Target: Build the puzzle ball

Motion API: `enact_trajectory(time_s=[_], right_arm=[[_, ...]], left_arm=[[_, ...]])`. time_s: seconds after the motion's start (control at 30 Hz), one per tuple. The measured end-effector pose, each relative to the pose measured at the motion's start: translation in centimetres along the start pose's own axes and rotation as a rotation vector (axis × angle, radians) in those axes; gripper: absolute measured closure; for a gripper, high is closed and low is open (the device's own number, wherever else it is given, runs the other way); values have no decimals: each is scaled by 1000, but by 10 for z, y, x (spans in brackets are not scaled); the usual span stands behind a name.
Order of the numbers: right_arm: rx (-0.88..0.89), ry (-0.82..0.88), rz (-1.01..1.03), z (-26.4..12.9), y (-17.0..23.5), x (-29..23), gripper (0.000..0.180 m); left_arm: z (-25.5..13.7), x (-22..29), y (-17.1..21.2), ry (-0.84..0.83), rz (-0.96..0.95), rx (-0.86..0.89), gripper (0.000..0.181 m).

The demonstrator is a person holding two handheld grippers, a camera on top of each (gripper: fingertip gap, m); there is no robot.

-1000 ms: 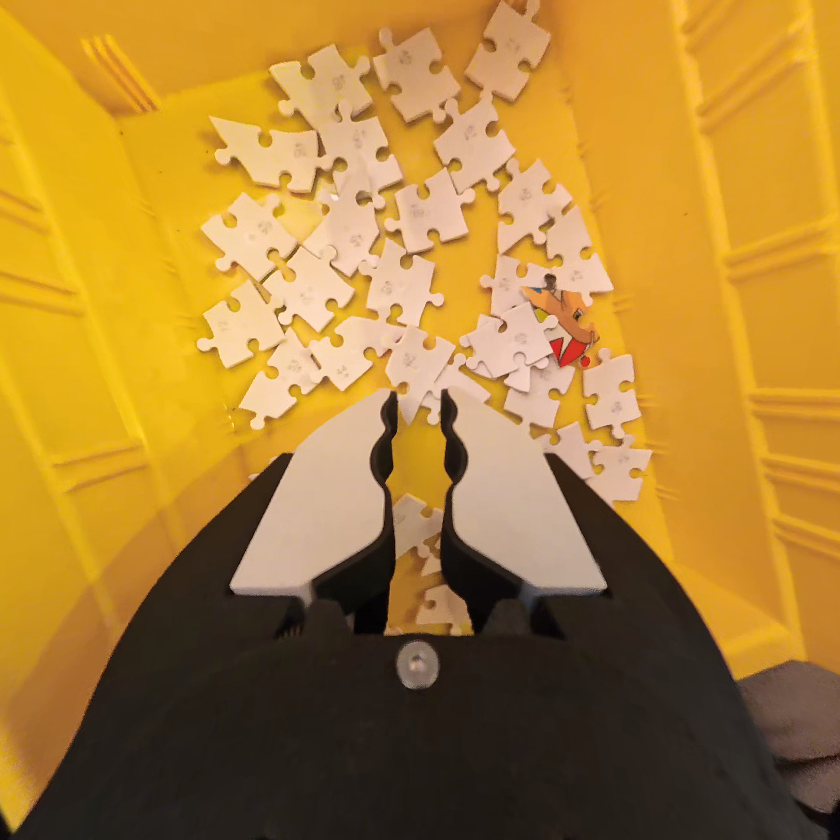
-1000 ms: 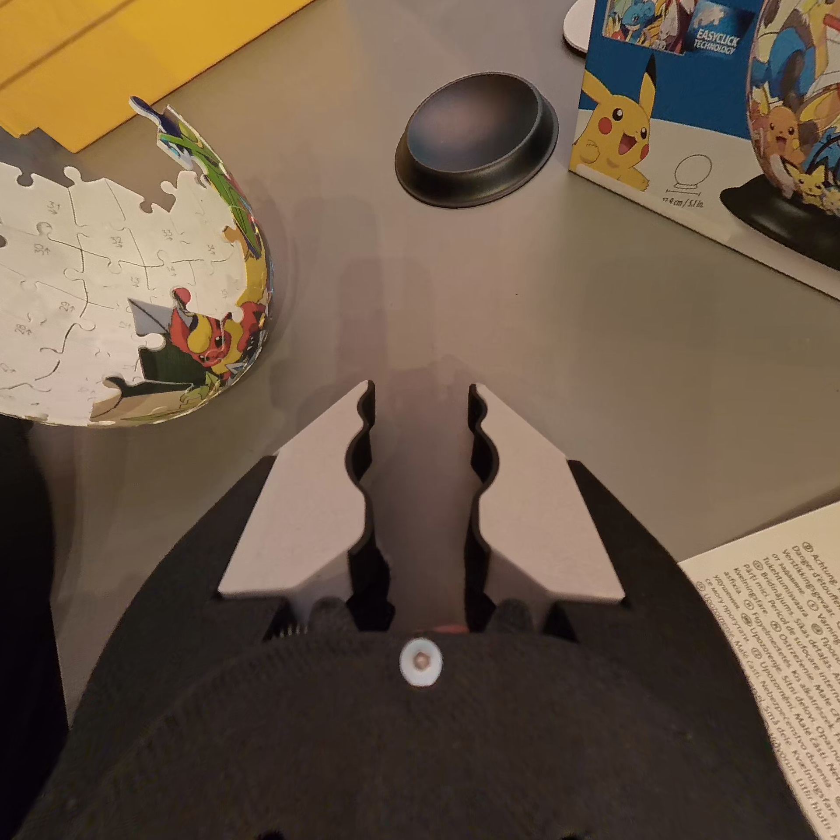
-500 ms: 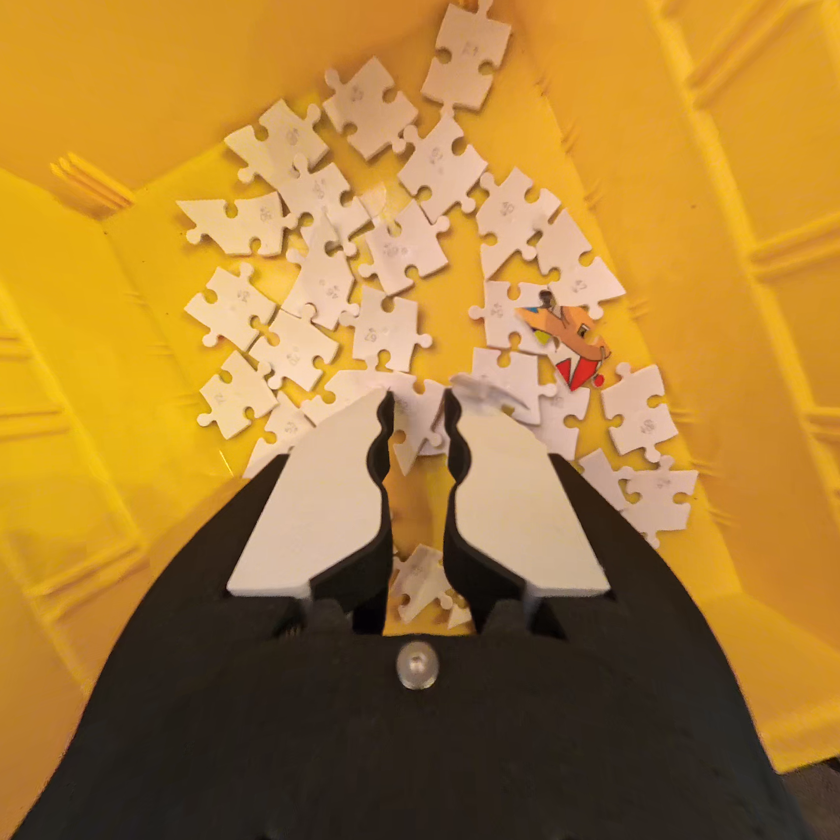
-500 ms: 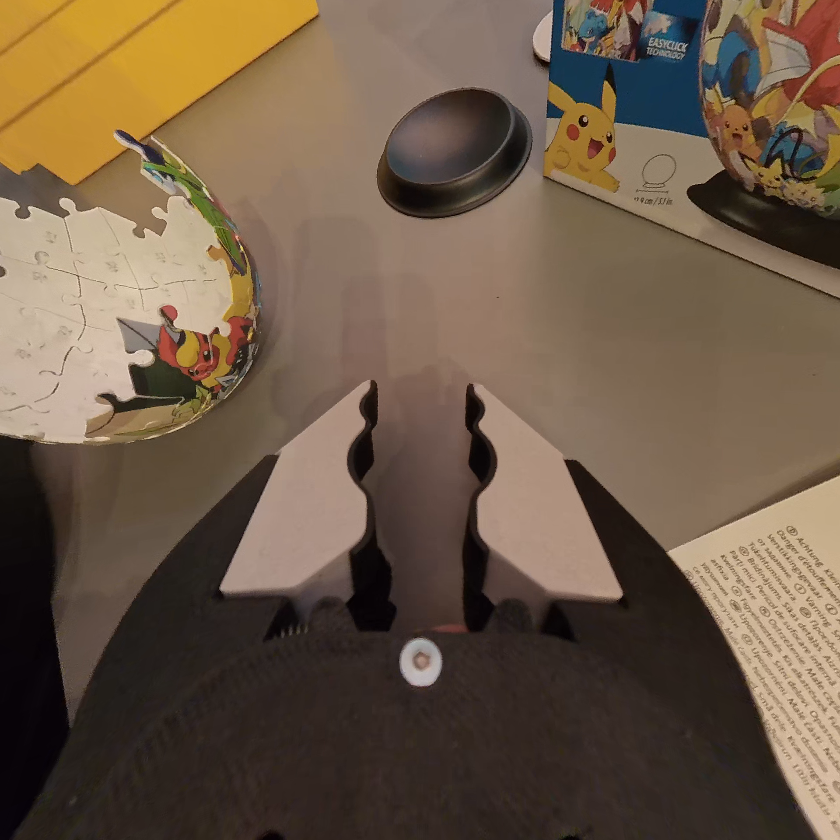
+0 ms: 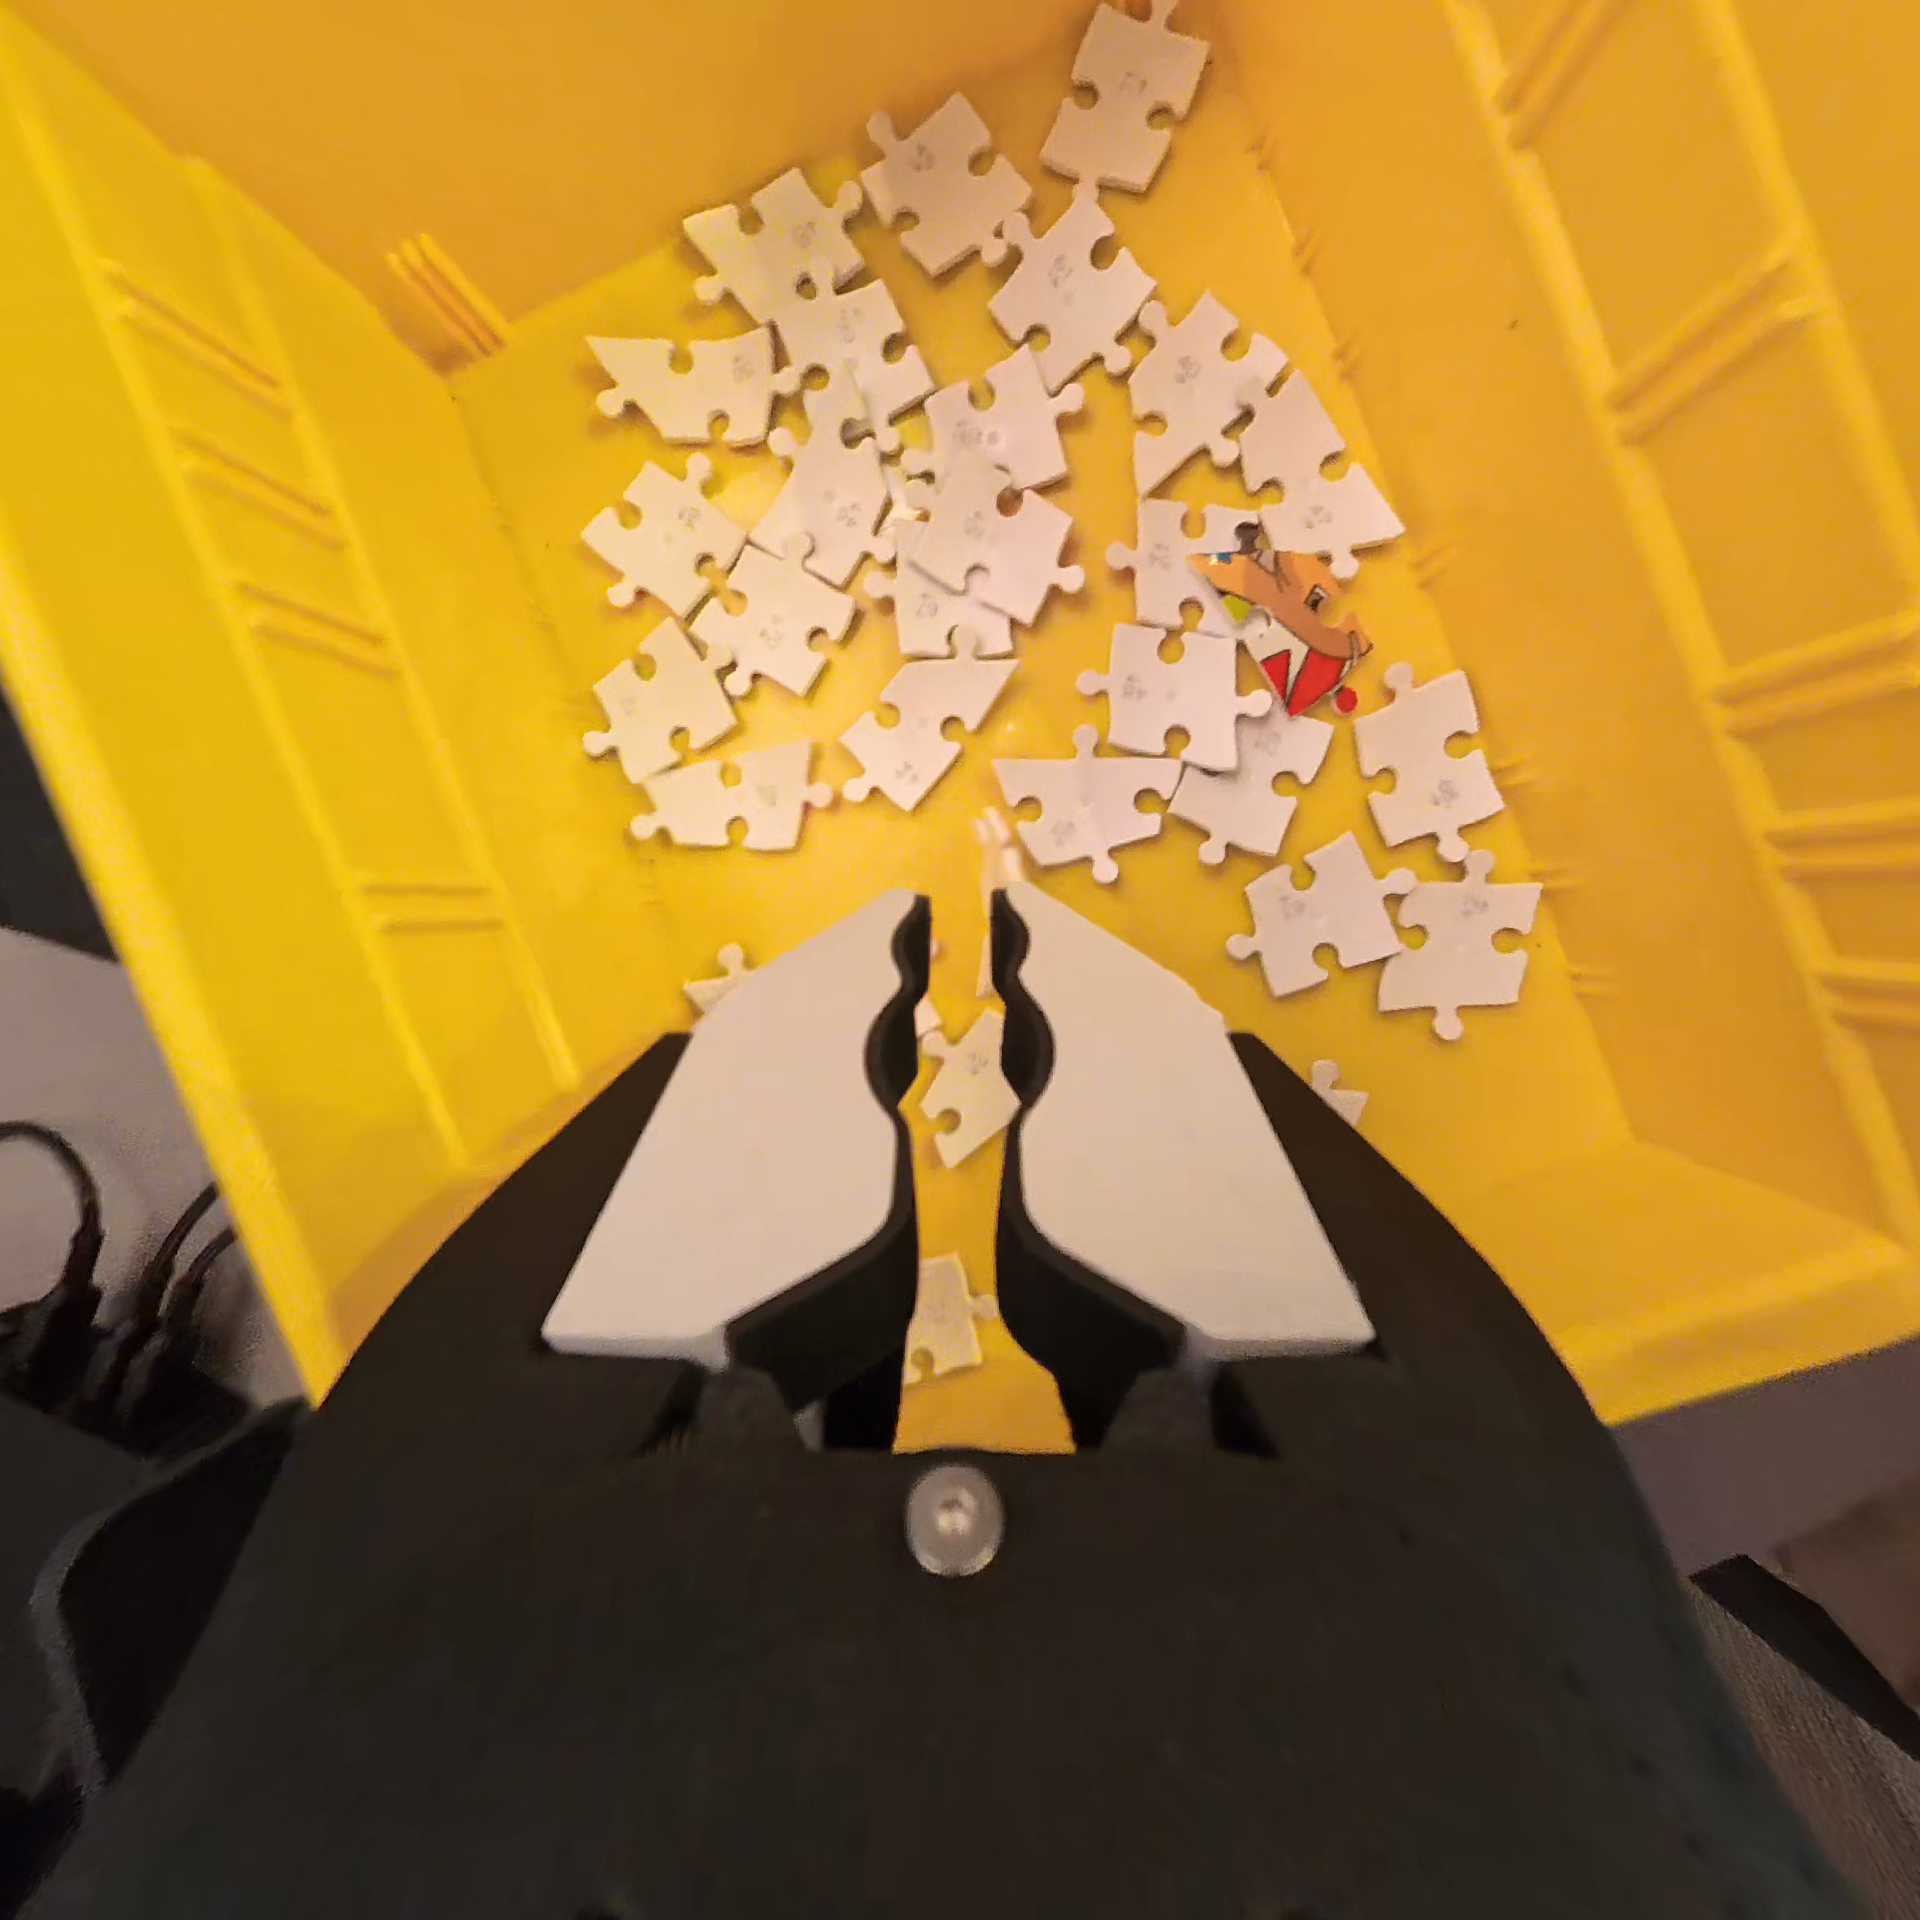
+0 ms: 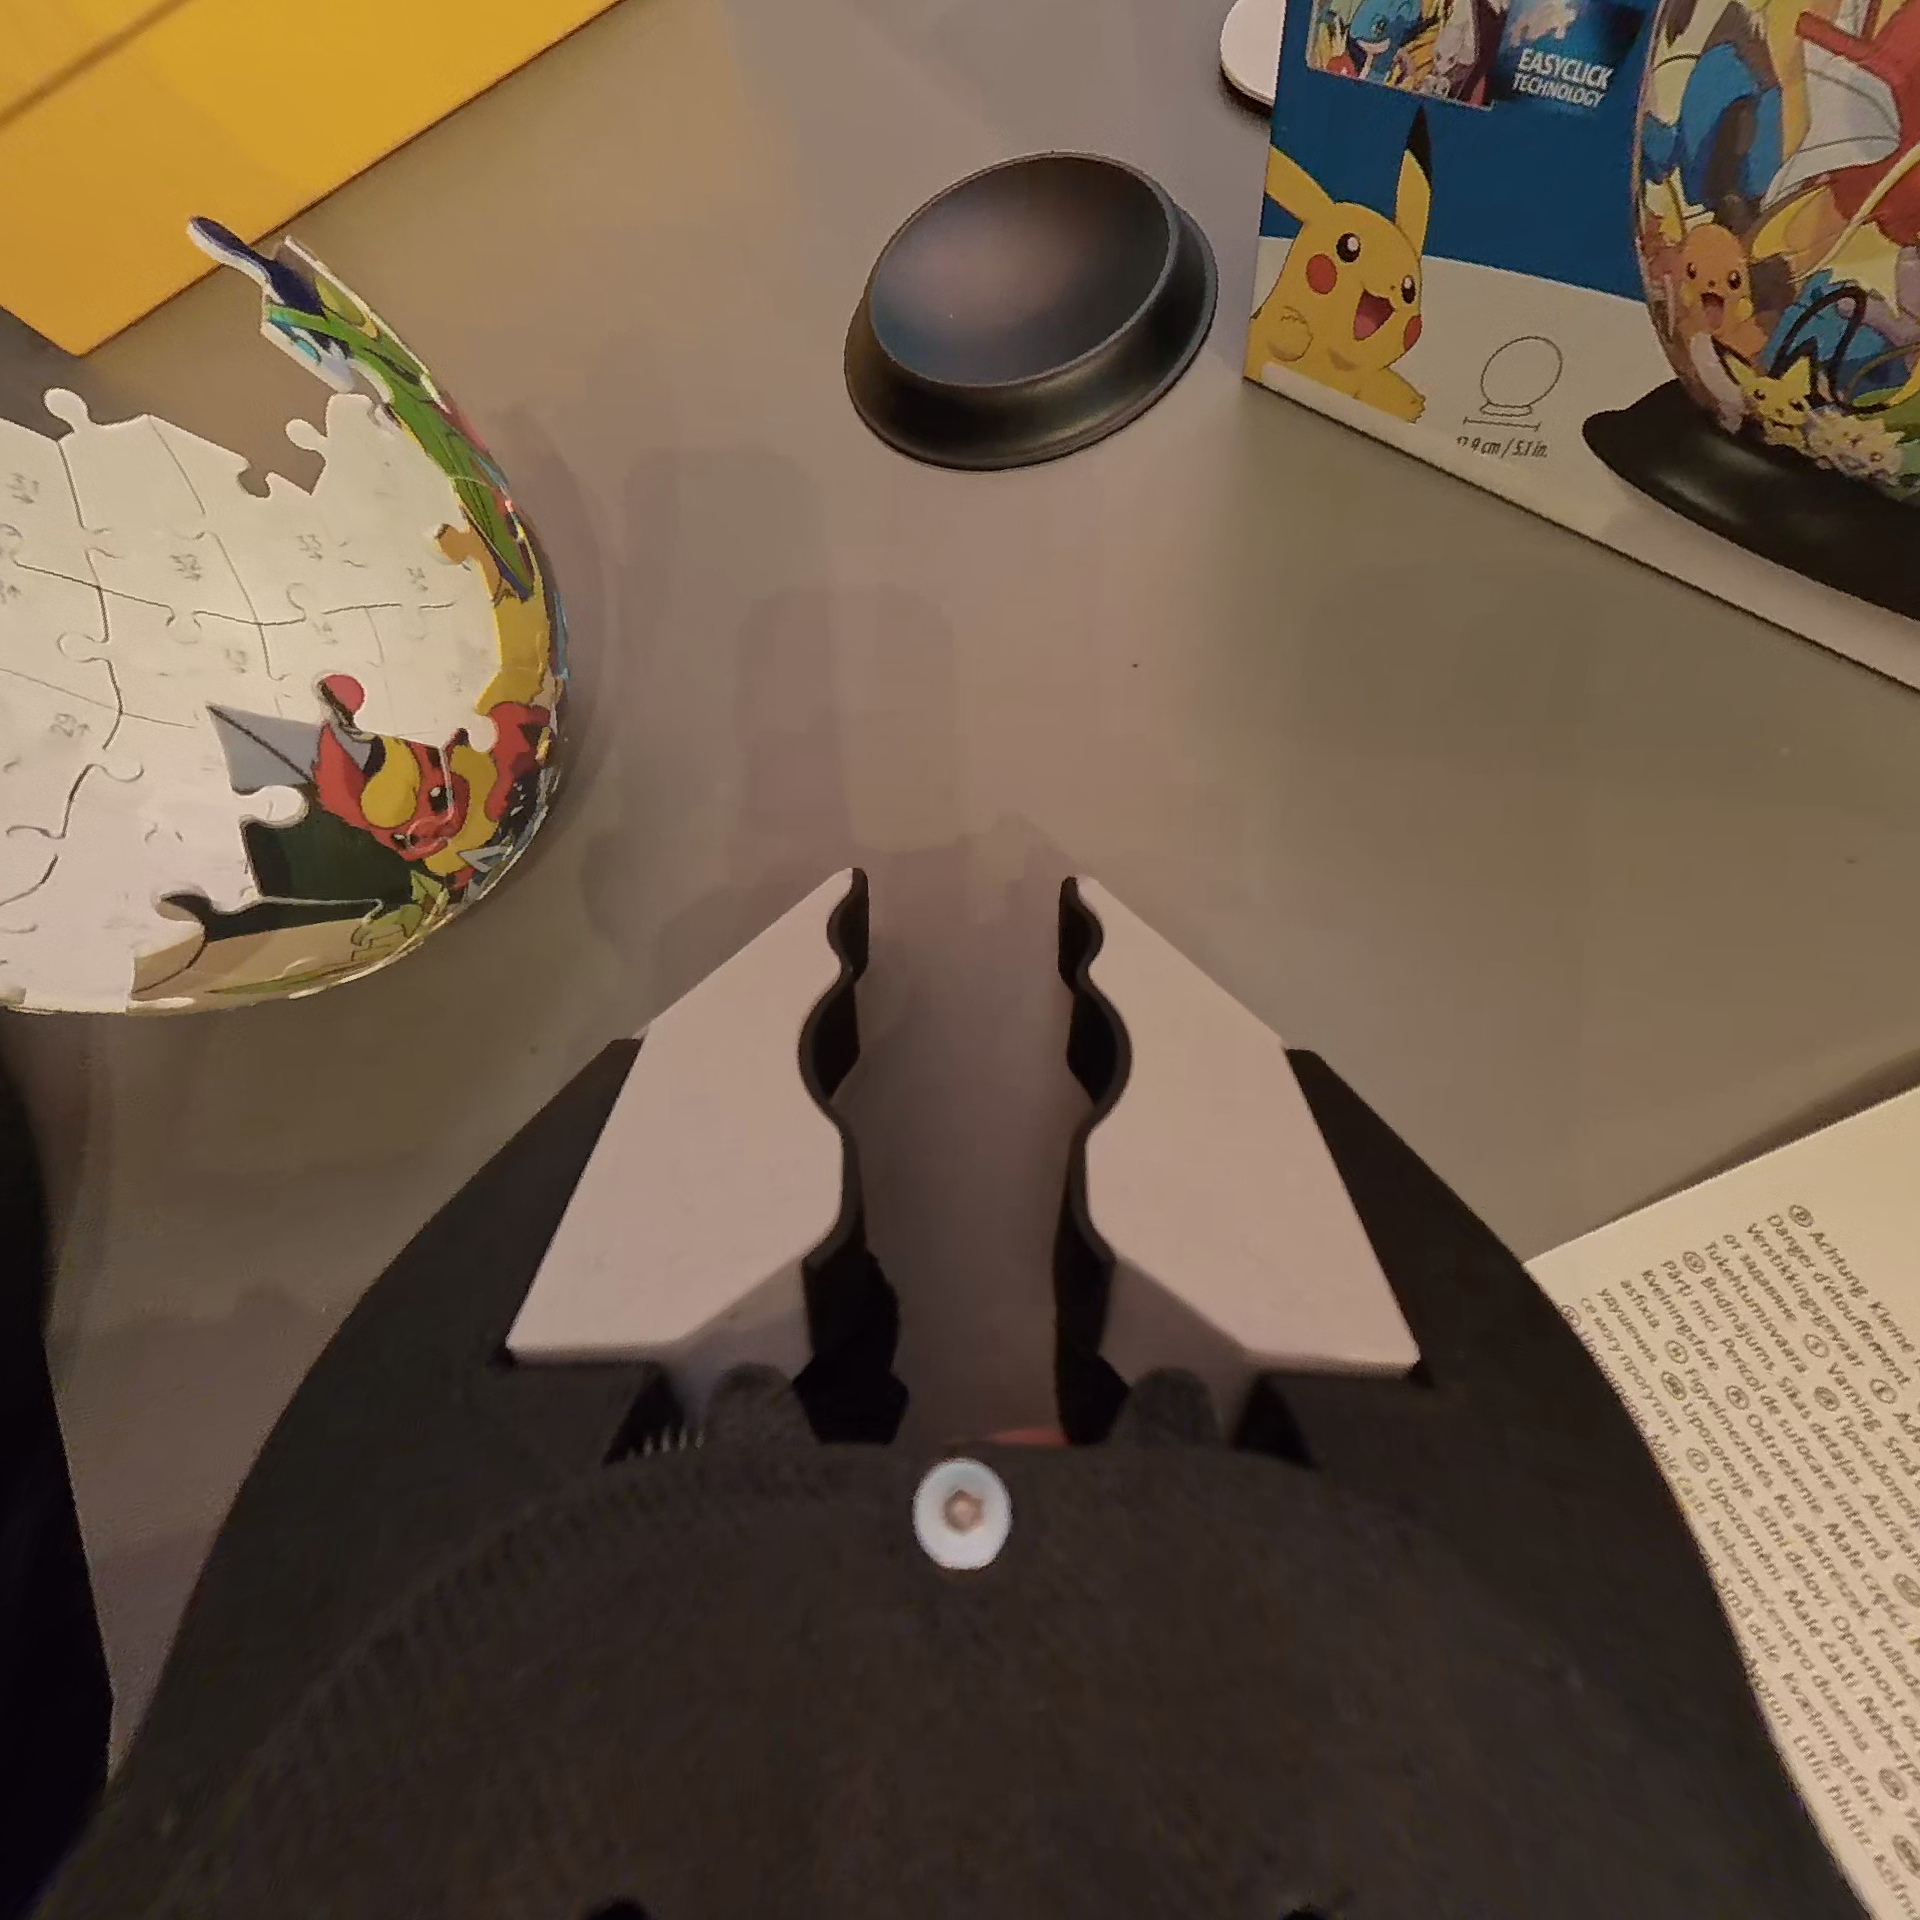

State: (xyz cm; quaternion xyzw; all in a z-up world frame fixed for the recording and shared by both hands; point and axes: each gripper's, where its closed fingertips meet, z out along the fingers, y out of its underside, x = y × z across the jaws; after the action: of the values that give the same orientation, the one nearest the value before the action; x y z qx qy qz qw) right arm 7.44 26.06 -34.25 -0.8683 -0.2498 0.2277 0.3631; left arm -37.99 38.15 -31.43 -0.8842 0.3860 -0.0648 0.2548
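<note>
My left gripper [image 5: 961,904] hangs over a yellow bin [image 5: 312,727]. Its jaws are nearly closed on a thin white puzzle piece [image 5: 992,862], seen edge-on at the tips. Several white face-down pieces [image 5: 977,540] and one colourful face-up piece [image 5: 1294,623] lie on the bin floor below. My right gripper [image 6: 963,894] is open and empty above the grey table. The half-built puzzle ball [image 6: 260,665] lies to its left with its white inside facing up, apart from the fingers.
A black round stand [image 6: 1029,312] sits ahead of the right gripper. The puzzle box [image 6: 1558,260] stands at the far right and a printed leaflet [image 6: 1766,1403] lies at the near right. The bin's side [image 6: 208,104] shows far left. Dark cables [image 5: 104,1299] lie beside the bin. My right fingertips sit around 50 cm from my left ones.
My left gripper closed on a piece and rose from the bin floor; the bin's rim now shows. The right gripper shifted slightly, still open.
</note>
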Motion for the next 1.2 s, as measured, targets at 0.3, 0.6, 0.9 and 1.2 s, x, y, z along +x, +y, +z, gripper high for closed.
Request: enact_trajectory(time_s=[0.3,0.6,0.9,1.2], right_arm=[[3,-7,-2,0,0,-1,145],[10,-23,-6,-1,-1,-3,144],[13,-31,-5,-1,-1,-3,143],[10,-30,-7,-1,-1,-3,143]], left_arm=[[-25,-6,15,-149,73,-44,143],[-61,-3,15,-128,112,-38,141],[-77,-12,32,-122,98,-69,150],[-73,-14,40,-136,61,-67,148]])
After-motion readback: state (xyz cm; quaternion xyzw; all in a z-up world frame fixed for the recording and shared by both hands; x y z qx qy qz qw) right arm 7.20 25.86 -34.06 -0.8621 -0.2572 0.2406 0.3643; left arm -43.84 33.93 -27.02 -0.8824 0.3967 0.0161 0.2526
